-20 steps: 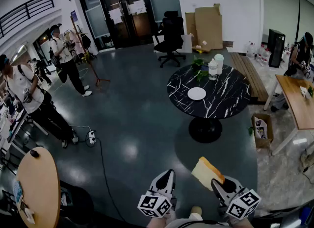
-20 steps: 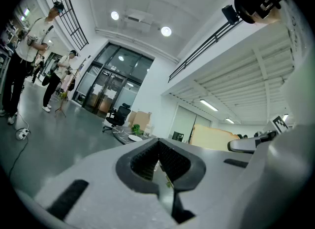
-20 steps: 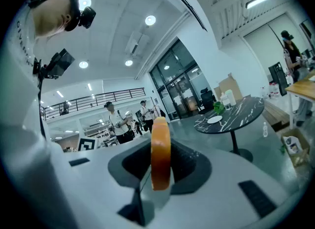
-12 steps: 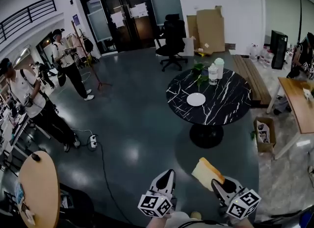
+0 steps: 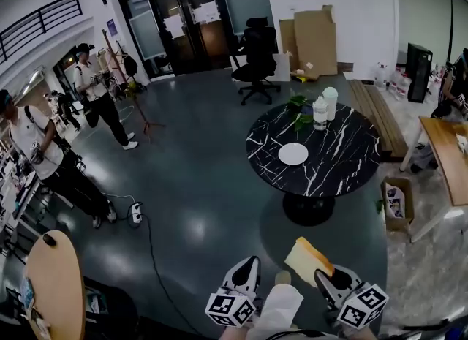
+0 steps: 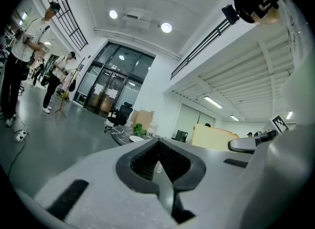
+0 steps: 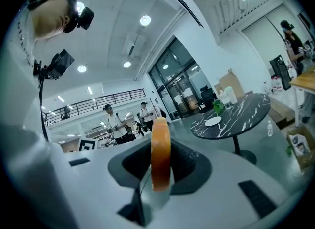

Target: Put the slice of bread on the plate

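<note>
My right gripper [image 5: 322, 273] is shut on a slice of bread [image 5: 308, 257], pale with a tan crust, which sticks up from its jaws over the dark floor. In the right gripper view the slice of bread [image 7: 161, 151] stands edge-on between the jaws of the right gripper [image 7: 155, 176]. The white plate [image 5: 293, 154] lies on a round black marble table [image 5: 336, 152] well ahead; the plate [image 7: 213, 121] is small and far. My left gripper [image 5: 249, 262] hangs beside the right one, shut and holding nothing [image 6: 158, 166].
Two white containers [image 5: 323, 104] and a plant [image 5: 296, 106] stand at the table's far edge. An office chair [image 5: 256, 53] and cardboard boxes [image 5: 311, 39] are beyond. People [image 5: 44, 156] stand at the left by a power strip [image 5: 135, 207]. Wooden tables flank both sides [image 5: 55, 284] [image 5: 447, 157].
The black table and plate sit slightly lower in the head view. A light trouser leg now shows between the two grippers. Both grippers keep their place, the bread still held.
</note>
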The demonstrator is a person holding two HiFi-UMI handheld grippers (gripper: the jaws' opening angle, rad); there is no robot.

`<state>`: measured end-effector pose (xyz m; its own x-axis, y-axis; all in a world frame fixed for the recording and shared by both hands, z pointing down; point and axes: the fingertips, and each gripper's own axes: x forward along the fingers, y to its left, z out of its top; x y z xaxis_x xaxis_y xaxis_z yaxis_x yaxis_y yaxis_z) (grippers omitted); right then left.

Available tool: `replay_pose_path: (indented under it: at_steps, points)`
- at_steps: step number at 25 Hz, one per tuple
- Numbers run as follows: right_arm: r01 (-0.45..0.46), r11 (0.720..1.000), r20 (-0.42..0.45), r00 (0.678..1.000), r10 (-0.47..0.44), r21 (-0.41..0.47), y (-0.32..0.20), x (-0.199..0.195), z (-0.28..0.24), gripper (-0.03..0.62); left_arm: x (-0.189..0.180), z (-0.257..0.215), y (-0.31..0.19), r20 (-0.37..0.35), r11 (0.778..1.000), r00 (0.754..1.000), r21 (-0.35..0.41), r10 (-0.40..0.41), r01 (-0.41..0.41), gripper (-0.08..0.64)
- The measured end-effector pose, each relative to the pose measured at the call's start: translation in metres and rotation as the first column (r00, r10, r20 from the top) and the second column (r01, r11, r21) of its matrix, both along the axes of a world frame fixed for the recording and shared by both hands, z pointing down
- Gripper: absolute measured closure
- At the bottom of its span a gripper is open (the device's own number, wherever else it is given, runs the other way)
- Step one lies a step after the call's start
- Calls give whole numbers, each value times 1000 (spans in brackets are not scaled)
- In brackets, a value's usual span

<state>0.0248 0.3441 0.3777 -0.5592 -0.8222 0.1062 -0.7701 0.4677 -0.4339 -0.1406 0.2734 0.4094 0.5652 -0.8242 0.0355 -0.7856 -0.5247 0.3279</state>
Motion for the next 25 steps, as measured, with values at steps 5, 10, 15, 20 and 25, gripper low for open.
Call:
replay_pose_path:
  at_steps: [5, 10, 15, 20, 25]
  points:
    - [5, 1000, -16, 1000, -5, -25, -56, 6, 8, 503, 11, 14, -60, -13, 1000, 1000, -25, 6, -6, 552]
    - [-7, 1000, -30, 1000, 6, -30, -121, 16, 2, 503, 34, 7, -131, -22, 999, 999, -15, 44, -44, 552]
    - [-25, 999, -30, 999, 23, -40, -180, 24, -2, 502, 48, -1, -192, -3, 997, 997, -1, 82, -82, 552]
    - [-36, 998, -39, 999, 34, -48, -232, 30, 3, 502, 53, 12, -248, 10, 996, 996, -28, 90, -90, 552]
    - [-57, 997, -45, 997, 55, -53, -271, 35, 5, 502, 70, 16, -290, 10, 989, 990, -33, 142, -142, 552]
